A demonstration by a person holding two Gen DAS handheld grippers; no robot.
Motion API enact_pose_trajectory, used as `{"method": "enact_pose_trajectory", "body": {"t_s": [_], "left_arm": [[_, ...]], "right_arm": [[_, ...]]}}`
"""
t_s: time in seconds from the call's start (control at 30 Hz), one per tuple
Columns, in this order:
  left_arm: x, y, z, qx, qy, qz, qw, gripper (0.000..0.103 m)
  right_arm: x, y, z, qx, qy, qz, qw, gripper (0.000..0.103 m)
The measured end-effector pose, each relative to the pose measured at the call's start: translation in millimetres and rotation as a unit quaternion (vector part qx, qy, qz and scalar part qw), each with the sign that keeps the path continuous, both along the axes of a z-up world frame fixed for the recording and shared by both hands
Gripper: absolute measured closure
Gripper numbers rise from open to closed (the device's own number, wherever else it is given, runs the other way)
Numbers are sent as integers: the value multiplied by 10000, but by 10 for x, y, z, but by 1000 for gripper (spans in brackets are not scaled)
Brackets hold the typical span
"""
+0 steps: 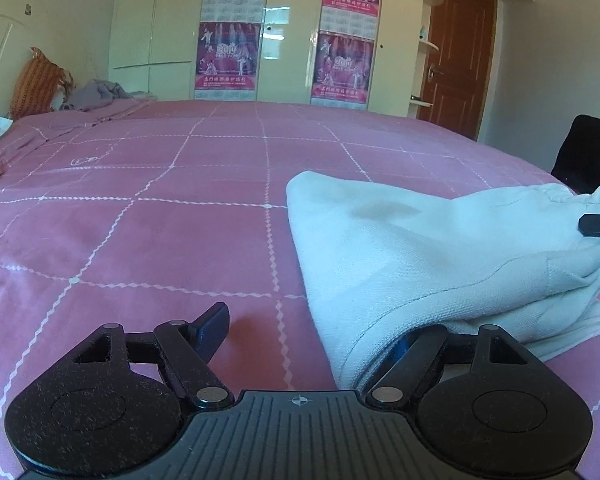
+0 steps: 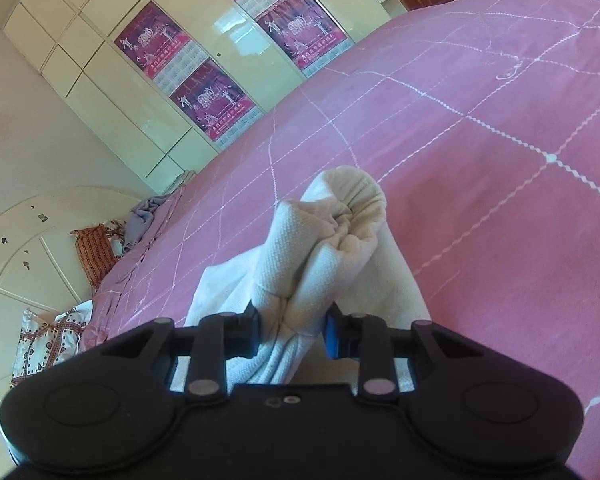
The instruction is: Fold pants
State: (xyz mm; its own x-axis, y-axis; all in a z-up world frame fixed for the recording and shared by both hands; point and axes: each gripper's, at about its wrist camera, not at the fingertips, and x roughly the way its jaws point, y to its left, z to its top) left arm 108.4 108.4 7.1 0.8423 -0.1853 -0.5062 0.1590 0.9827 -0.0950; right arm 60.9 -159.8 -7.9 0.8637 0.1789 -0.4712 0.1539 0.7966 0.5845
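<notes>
Right claw (image 2: 290,330) clamps bunched white pants (image 2: 320,248); left claw (image 1: 316,328) spread wide, right finger hidden under pants on pink bed (image 1: 140,240).

A pink checked bedspread (image 1: 160,208) covers the bed; white pants (image 1: 420,256) lie near right, pillows (image 1: 36,84) far left.

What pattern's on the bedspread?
Pink bedspread with a thin white zigzag grid; clearest in the left wrist view.

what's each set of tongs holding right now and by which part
The right tongs are shut on the white pants, pinching a bunched fold near the gathered waistband. The left tongs stand open, gripping nothing.
</notes>
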Motion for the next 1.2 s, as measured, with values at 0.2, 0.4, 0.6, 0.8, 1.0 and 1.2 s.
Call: {"method": "enact_pose_trajectory", "body": {"t_s": [0.2, 0.4, 0.6, 0.8, 1.0, 1.2], "left_arm": [[13, 0, -2, -32, -100, -30, 9999, 25], [-18, 7, -40, -34, -29, -10, 10000, 25], [-135, 107, -5, -149, 108, 63, 9998, 25], [-325, 242, 89, -240, 395, 192, 9987, 25], [-530, 455, 289, -827, 23, 673, 9943, 26], [-130, -13, 486, -1050, -443, -362, 9928, 61]], "right_arm": [[-41, 11, 102, 33, -318, 119, 9994, 74], [80, -149, -347, 254, 723, -203, 9969, 74], [15, -76, -305, 109, 655, -138, 9977, 72], [-3, -143, -240, 165, 607, -118, 9980, 65], [-247, -202, 59, -530, 235, -406, 9975, 63], [-168, 0, 385, -1307, -361, -53, 9908, 74]]}}
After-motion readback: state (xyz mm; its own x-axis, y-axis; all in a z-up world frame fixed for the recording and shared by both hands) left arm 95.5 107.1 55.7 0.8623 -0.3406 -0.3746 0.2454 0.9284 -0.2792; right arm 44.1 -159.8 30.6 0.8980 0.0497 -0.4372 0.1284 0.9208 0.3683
